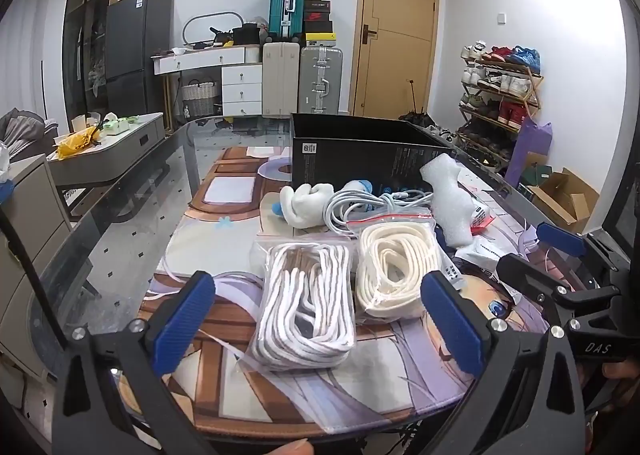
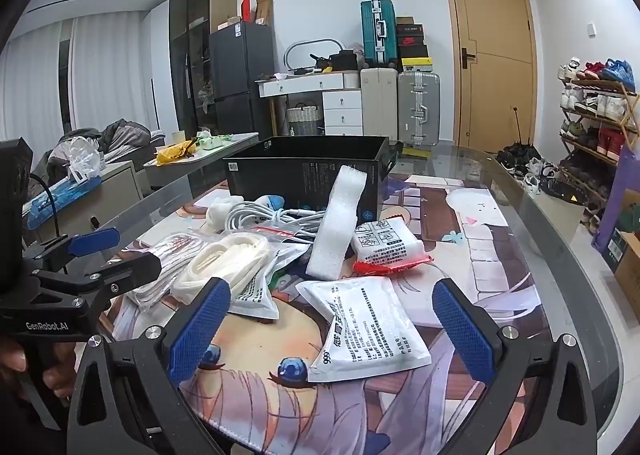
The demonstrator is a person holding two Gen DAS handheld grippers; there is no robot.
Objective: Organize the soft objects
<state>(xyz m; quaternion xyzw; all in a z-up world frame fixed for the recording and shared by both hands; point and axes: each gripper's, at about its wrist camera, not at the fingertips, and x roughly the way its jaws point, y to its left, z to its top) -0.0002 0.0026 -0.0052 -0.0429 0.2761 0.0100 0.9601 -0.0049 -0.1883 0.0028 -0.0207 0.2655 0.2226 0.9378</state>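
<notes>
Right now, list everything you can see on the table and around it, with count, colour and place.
Black box: 1, black, open top, far side of mat.
Bagged laces: 2 bags, white and cream, side by side, near left gripper.
Cable: 1 bundle, white, before the box.
Plush toy: 1, white with blue, left of cable.
Foam piece: 1, white, leaning at the box.
Sachets: 3 seen, white, one red-edged, right side of mat.
Mat: 1, cartoon print, on glass table.
Suitcases: 3, teal, beige, silver, by the door.
Left gripper: open.
Right gripper: open.
</notes>
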